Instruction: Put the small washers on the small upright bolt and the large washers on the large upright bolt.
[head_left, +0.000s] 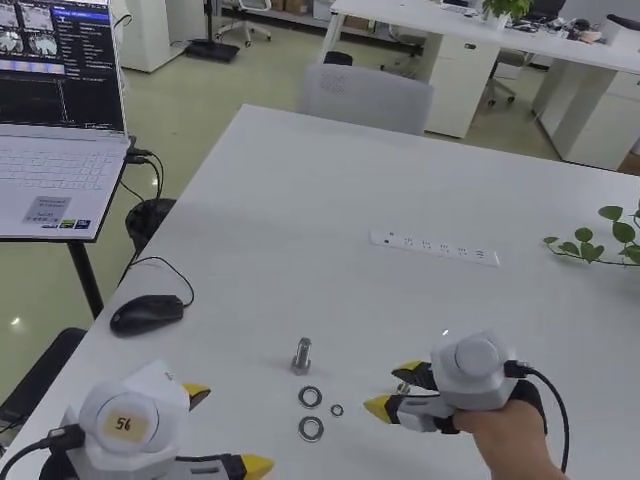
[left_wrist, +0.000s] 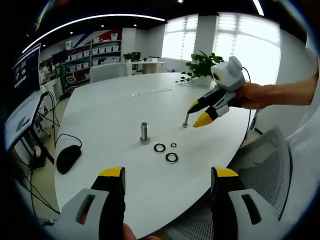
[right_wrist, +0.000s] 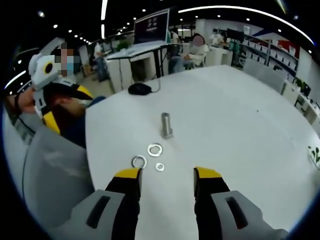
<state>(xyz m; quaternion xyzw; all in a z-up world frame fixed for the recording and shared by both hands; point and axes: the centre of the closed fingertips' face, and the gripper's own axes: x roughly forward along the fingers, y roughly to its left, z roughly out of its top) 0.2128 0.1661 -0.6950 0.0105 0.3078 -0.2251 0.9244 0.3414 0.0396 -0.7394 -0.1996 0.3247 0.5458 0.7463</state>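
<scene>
Both tools are wide open and holding nothing. The left gripper (left_wrist: 168, 175) has its yellow-tipped jaws spread well apart over the near edge of the white tabletop (left_wrist: 115, 100). In the head view it sits low on the left (head_left: 225, 430), partly cut off by the frame edge. The right gripper (right_wrist: 167, 175) is open too, jaws empty, aimed at the parts.

The large silver upright bolt (head_left: 302, 355) stands mid-table. Just in front of it lie one large silver washer (head_left: 310, 397), a second large silver washer (head_left: 311, 429) and a tiny silver washer (head_left: 337, 410) beside them. All three are flat on the table, none on a bolt.

The small upright bolt (left_wrist: 185, 121) is the tricky one. In the left gripper view it's a thin stub right at the right gripper's tips, and I can't tell if they touch it. In the head view it's hard to pick out against those jaws.

A black computer mouse (head_left: 147, 313) sits well off to the left.
</scene>
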